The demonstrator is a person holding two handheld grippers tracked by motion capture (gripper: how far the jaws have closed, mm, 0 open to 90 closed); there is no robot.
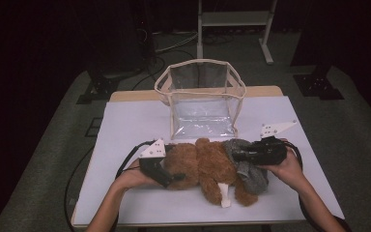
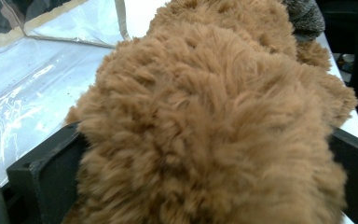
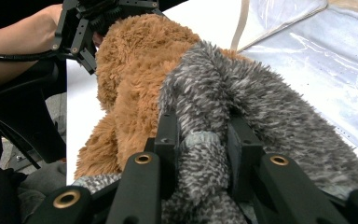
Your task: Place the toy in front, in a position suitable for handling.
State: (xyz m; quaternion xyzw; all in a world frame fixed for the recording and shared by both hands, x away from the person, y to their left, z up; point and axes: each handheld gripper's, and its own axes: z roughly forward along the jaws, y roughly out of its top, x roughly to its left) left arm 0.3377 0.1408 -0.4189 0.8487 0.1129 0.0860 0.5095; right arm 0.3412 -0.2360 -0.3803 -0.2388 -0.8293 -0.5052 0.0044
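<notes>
On the white worktop (image 1: 125,125) your teddy bear (image 1: 200,166) lies near the clear bag (image 1: 200,96), not yet inside. Your left gripper (image 1: 166,178) has wide jaws around its head; your right gripper (image 3: 200,140) pinches its grey knit sweater (image 3: 242,102).

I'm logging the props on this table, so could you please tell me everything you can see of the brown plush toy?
The brown plush toy is shaggy tan fur, lying on its side on the white table before the clear bag. A grey knit garment covers one end; a white tag sticks out below. The left gripper straddles its other end, jaws wide; the right gripper pinches the grey knit.
</notes>
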